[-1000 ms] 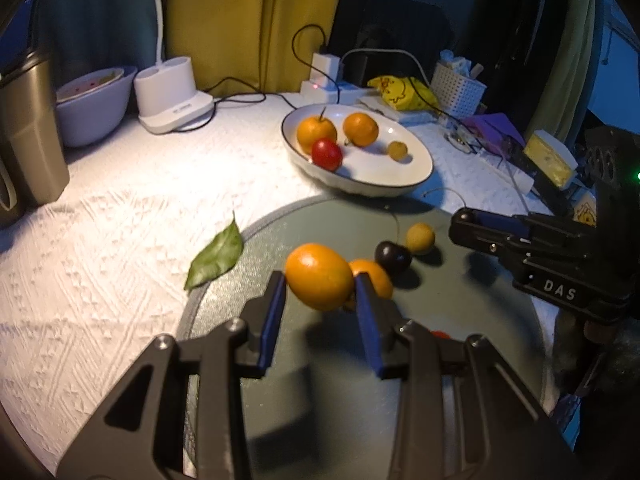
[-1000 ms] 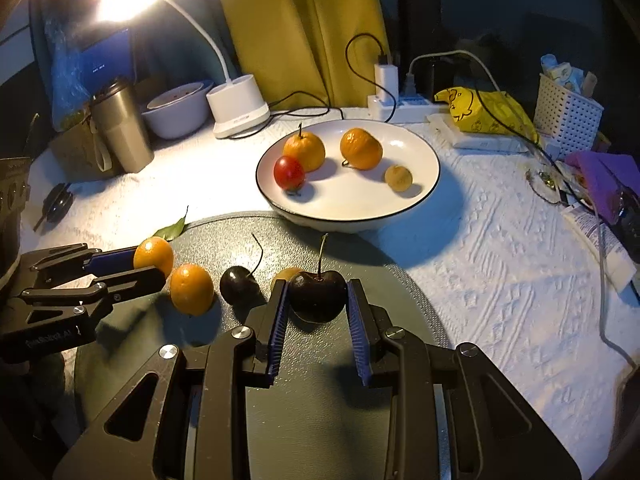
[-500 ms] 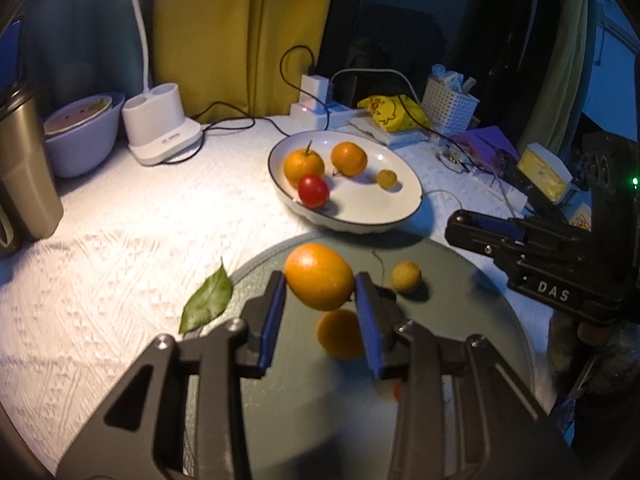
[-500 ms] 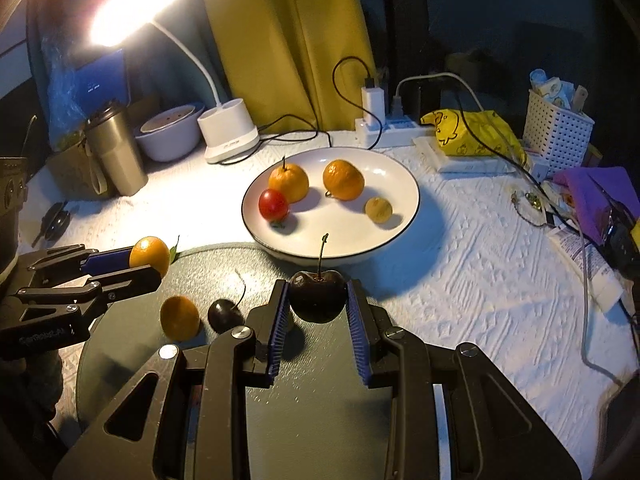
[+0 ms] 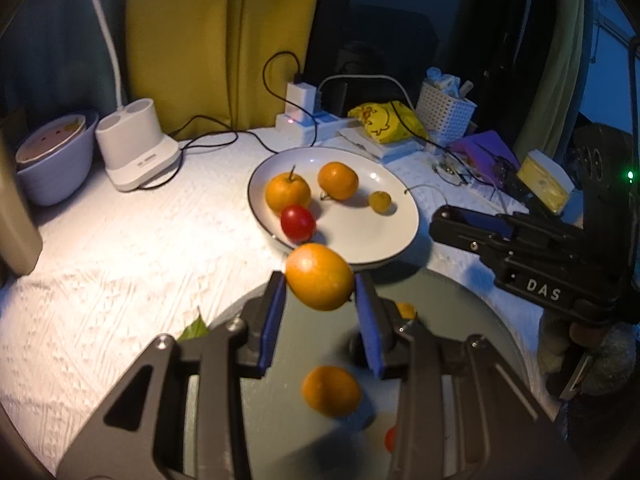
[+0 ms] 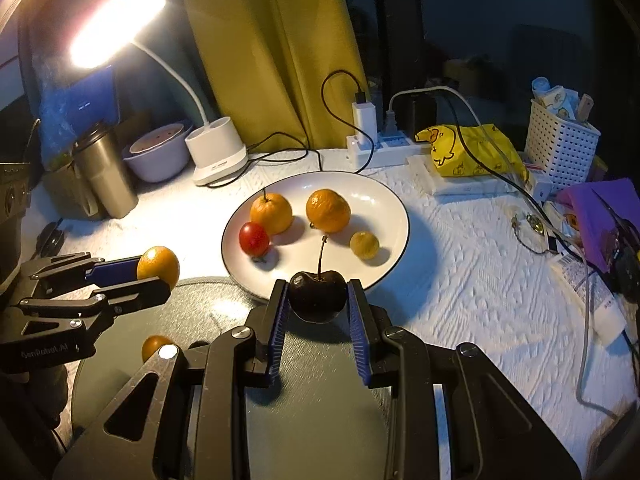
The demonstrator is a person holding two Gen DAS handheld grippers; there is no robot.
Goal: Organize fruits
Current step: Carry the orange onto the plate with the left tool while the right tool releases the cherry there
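My left gripper (image 5: pixel 320 280) is shut on an orange kumquat (image 5: pixel 319 276), held in the air just short of the white plate (image 5: pixel 400 236). My right gripper (image 6: pixel 318 292) is shut on a dark cherry (image 6: pixel 318 296) with its stem up, at the near rim of the same plate (image 6: pixel 392 208). The plate holds two oranges (image 6: pixel 271 213) (image 6: pixel 328 210), a red tomato (image 6: pixel 253 238) and a small yellow fruit (image 6: pixel 364 245). Another kumquat (image 5: pixel 331 390) lies on the round dark mat (image 5: pixel 312 344) below my left gripper. From the right wrist view the left gripper (image 6: pixel 154 270) shows at the left with its kumquat.
A green leaf (image 5: pixel 194 328) lies at the mat's left edge. Behind the plate stand a white lamp base (image 6: pixel 216 156), a bowl (image 6: pixel 158 152), a steel tumbler (image 6: pixel 106 176), a power strip with cables (image 6: pixel 380 148), a yellow bag (image 6: pixel 472 148) and a white basket (image 6: pixel 560 144).
Both grippers have risen and moved toward the plate with their fruit. The mat's remaining fruit has slid lower in both views.
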